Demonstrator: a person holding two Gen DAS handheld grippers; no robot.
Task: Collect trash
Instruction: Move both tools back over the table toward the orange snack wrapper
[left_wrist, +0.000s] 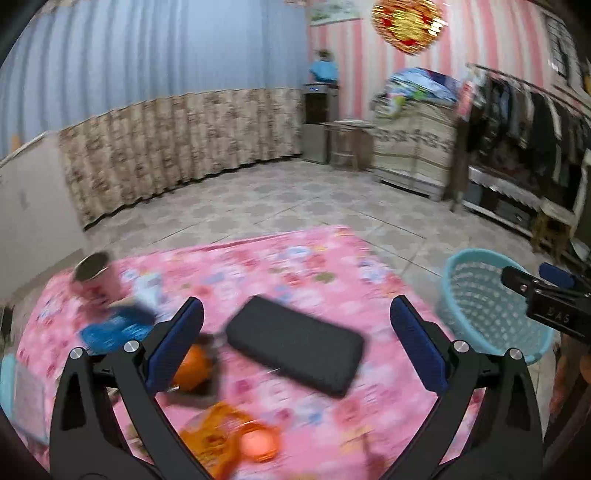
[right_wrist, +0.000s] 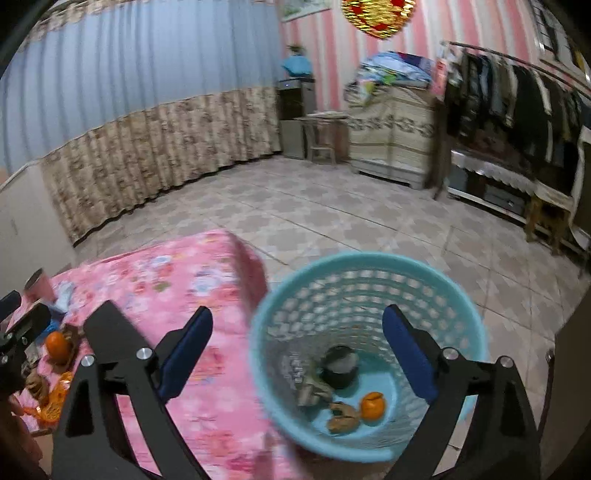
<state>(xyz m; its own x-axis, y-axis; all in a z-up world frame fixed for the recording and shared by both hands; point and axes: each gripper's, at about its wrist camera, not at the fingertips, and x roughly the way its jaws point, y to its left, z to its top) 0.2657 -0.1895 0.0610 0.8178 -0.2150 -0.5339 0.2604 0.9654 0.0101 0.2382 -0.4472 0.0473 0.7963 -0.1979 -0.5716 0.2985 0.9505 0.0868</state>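
On the floor just beside the pink flowered worktop (right_wrist: 207, 295), a light blue basket (right_wrist: 280, 424) stands upright, mouth facing up. Down in it can be seen a small dark round tub (right_wrist: 340, 367), an orange peel (right_wrist: 372, 405), a brownish scrap (right_wrist: 343, 417) and a crumpled grey wrapper (right_wrist: 308, 384), all bunched on the bottom, pretty blurry.

Still lying on the worktop: a black flat case (left_wrist: 295, 345), long axis running from upper left to lower right in the left wrist view, a blue packet (left_wrist: 114, 328), a pink cup (left_wrist: 94, 277) tipped so its mouth points up and left, an orange (left_wrist: 192, 365) and an orange net bag (left_wrist: 225, 435). No brand or label can be read on any of it; only a few unclear letters can be made out on the body of the other gripper at the right edge of the left view.

The right hand-held gripper (right_wrist: 297, 350) is held over the basket, jaws spread wide, nothing gripped. The left hand-held gripper (left_wrist: 297, 338) is likewise spread wide above the case, nothing pinched between its blue pads (left_wrist: 173, 343).
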